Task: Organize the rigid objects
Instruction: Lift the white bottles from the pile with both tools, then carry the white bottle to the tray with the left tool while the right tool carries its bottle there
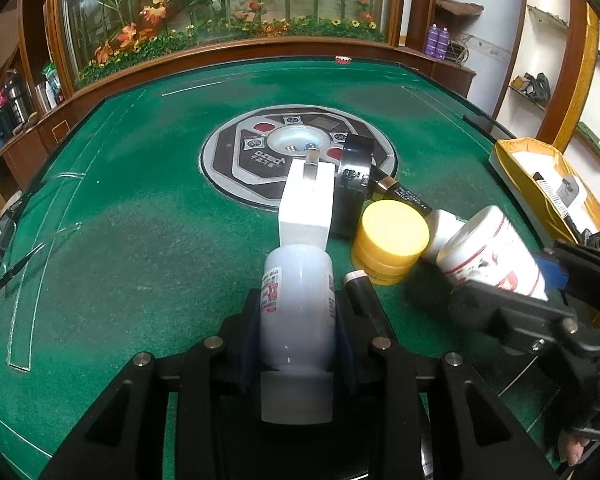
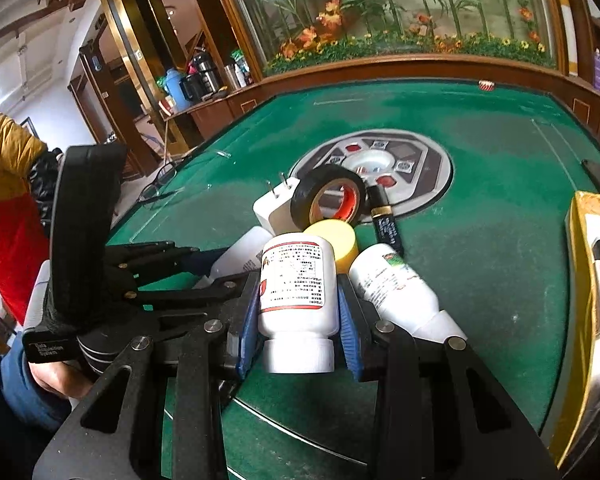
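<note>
My left gripper (image 1: 298,308) is shut on a translucent white bottle (image 1: 296,280), whose cap points back toward the camera. My right gripper (image 2: 300,308) is shut on a white pill bottle with a red label (image 2: 298,280), also cap toward the camera. Both bottles sit at the near edge of a cluster on the green felt table (image 1: 140,220). The cluster holds a white charger plug (image 1: 308,200), a black tape roll (image 1: 352,184), a yellow jar (image 1: 392,236), a black and gold battery (image 1: 404,196), a thin black pen-like stick (image 1: 360,292) and a white green-labelled bottle (image 2: 396,288).
An open yellow cardboard box (image 2: 580,260) with packets inside stands at the table's right edge. A pair of glasses (image 2: 156,188) lies at the left edge. A round control panel (image 1: 252,168) sits in the table's middle. A person's red and yellow sleeve (image 2: 4,184) is at far left.
</note>
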Demonstrator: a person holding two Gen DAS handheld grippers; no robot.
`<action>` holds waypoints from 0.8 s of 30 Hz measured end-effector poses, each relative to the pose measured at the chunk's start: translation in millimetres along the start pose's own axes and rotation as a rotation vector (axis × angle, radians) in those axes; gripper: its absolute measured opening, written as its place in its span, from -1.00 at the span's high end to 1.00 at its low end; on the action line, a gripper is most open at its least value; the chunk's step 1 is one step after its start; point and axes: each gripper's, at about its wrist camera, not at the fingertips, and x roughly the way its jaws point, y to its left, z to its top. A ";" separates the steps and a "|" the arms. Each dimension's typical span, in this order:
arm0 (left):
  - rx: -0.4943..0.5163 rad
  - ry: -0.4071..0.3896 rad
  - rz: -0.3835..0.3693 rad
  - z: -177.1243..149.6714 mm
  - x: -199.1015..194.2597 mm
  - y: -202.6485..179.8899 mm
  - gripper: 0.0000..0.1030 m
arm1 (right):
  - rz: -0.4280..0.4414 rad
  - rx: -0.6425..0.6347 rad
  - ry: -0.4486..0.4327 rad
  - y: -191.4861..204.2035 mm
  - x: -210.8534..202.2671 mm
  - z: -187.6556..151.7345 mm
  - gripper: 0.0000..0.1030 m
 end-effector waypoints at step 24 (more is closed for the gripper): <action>-0.046 -0.008 -0.038 1.2 -1.1 6.7 0.34 | -0.005 0.019 -0.062 -5.4 -14.1 -2.2 0.31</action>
